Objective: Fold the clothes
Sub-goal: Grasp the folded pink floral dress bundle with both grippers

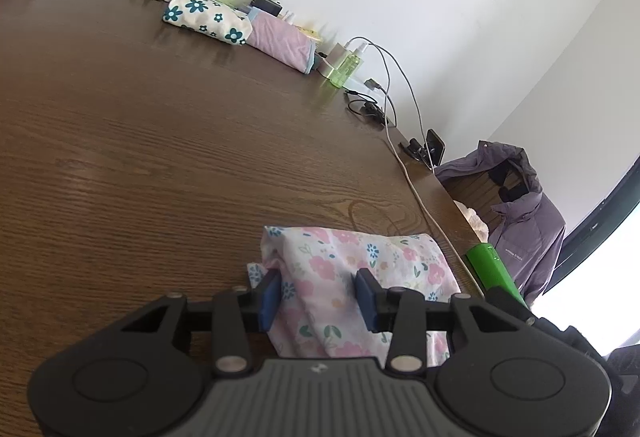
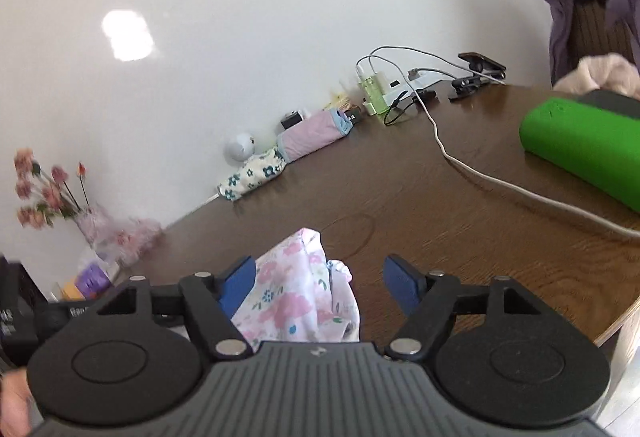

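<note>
The left tongs [image 1: 320, 297] pinch a fold of the pink floral garment [image 1: 352, 269] lying at the near edge of the bench [image 1: 160, 157]. The right tongs [image 2: 320, 285] stand open around its bunched end. Farther back, folded clothes [image 1: 208, 17] sit by the wall; a vase [image 2: 94, 225] holds pink flowers [image 2: 40, 181].

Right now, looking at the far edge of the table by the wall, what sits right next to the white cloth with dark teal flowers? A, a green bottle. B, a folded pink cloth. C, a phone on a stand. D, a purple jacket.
B: the folded pink cloth lies directly against the white cloth with dark teal flowers by the wall.
</note>
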A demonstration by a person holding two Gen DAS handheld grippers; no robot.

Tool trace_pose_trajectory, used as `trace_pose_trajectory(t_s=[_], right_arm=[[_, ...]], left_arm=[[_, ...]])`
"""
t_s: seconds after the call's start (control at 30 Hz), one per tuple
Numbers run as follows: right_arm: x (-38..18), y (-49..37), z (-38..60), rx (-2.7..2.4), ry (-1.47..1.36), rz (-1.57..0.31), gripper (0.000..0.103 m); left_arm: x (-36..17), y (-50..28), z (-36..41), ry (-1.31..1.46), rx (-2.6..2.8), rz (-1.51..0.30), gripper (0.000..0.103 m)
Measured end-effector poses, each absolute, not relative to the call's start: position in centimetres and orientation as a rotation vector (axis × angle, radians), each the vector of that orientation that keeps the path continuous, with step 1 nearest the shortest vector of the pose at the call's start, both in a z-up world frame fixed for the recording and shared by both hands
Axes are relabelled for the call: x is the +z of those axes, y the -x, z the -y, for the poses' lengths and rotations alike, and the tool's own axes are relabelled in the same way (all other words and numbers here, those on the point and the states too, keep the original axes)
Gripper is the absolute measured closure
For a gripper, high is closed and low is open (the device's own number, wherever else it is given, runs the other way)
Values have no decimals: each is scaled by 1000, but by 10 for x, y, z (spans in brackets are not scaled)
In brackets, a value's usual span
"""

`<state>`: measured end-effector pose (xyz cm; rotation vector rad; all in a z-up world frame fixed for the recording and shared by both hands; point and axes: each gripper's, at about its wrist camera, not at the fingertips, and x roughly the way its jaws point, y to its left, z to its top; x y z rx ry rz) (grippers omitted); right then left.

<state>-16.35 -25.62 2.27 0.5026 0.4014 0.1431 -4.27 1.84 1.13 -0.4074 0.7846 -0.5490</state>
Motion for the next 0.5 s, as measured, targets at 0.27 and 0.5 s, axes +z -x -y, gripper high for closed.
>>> trace_pose_trajectory(t_s=[0.27,0.5], right_arm=[[-16,143,275,243,-932,-501,96],[20,159,264,119,-625,-421,27]], left_arm=[[12,47,-13,364,-551,-781,64],[10,44,-14,383,-571,-790,64]])
